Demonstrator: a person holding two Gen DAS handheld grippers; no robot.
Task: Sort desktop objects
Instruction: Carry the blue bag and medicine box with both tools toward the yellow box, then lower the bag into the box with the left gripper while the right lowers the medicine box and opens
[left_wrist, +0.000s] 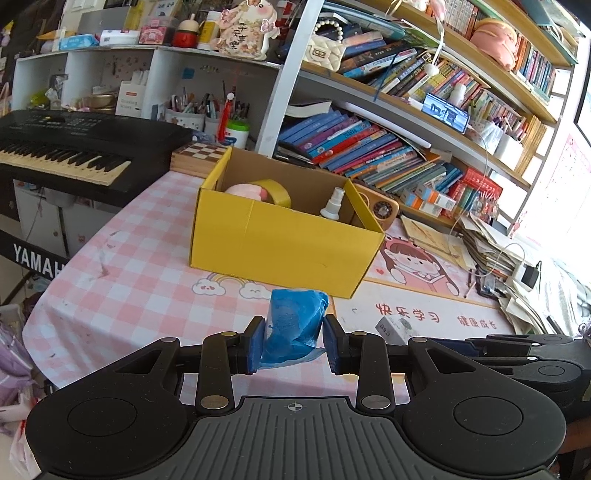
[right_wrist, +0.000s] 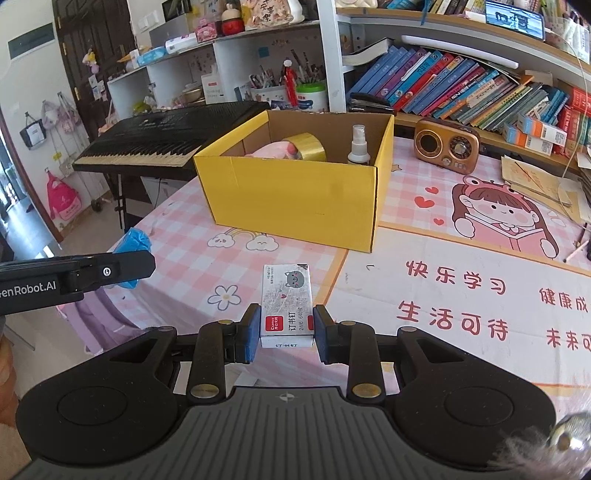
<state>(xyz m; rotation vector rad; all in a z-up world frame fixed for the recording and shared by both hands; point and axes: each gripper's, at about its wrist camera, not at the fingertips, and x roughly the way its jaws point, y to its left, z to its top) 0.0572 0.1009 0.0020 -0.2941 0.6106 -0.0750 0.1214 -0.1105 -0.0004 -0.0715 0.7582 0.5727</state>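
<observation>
Holding things ready for the yellow box (left_wrist: 280, 236): left tongs (left_wrist: 293, 343) pinch the blue bag (left_wrist: 291, 325), right tongs (right_wrist: 284, 334) squeeze the staple box (right_wrist: 286, 302).

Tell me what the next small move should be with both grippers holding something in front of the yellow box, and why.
Probably carry the left gripper forward over the yellow box and release there. It is shut on the blue bag, the open box already holds the tape roll and spray bottle, and the right gripper is shut on the staples box.
</observation>
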